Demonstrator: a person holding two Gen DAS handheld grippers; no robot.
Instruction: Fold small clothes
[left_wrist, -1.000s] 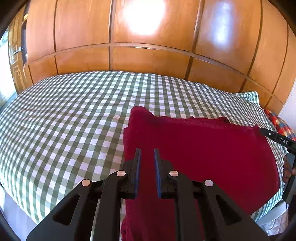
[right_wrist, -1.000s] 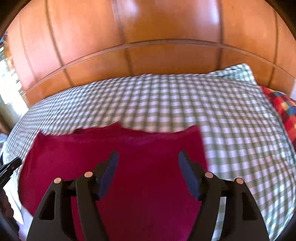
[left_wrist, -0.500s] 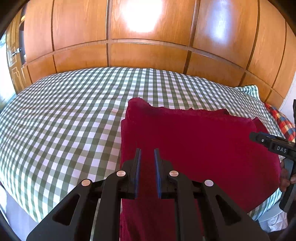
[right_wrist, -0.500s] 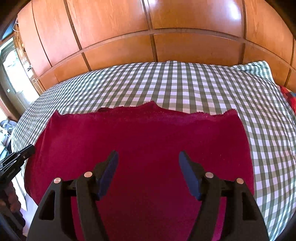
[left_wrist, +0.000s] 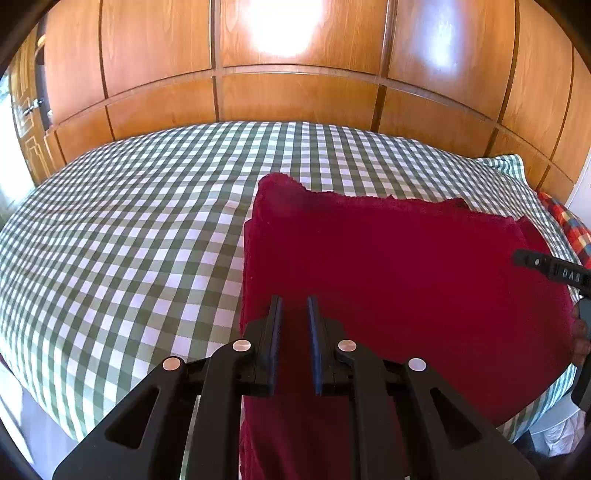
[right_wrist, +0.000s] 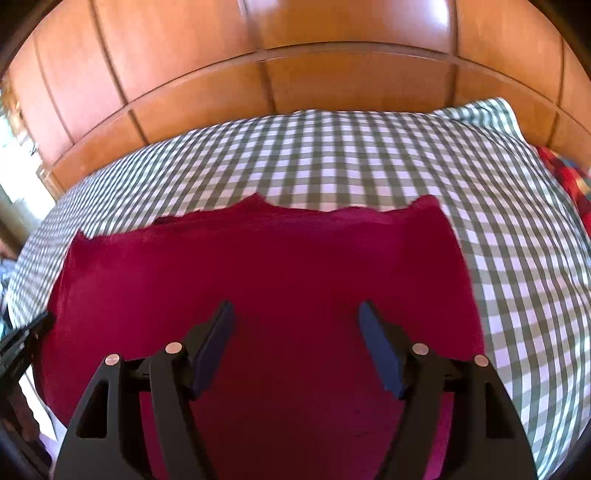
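Observation:
A dark red cloth (left_wrist: 388, 266) lies flat on the green-and-white checked bed (left_wrist: 129, 240), its near edge hanging over the bed's front. My left gripper (left_wrist: 294, 301) hovers over the cloth's near left part, its jaws close together with a narrow gap and nothing seen between them. In the right wrist view the same cloth (right_wrist: 266, 266) fills the middle, with a ragged far edge. My right gripper (right_wrist: 296, 308) is wide open and empty above the cloth's near part. The right gripper's body also shows at the right edge of the left wrist view (left_wrist: 554, 271).
A wooden panelled wall (left_wrist: 295, 66) runs behind the bed. A multicoloured checked pillow (left_wrist: 569, 225) lies at the far right, also seen in the right wrist view (right_wrist: 565, 177). The bed's front edge (left_wrist: 55, 406) drops to the floor at lower left.
The right wrist view swung and pulled back over the cloth and is blurred now. The left gripper rose slightly, with the same narrow gap. The cloth stayed in place.

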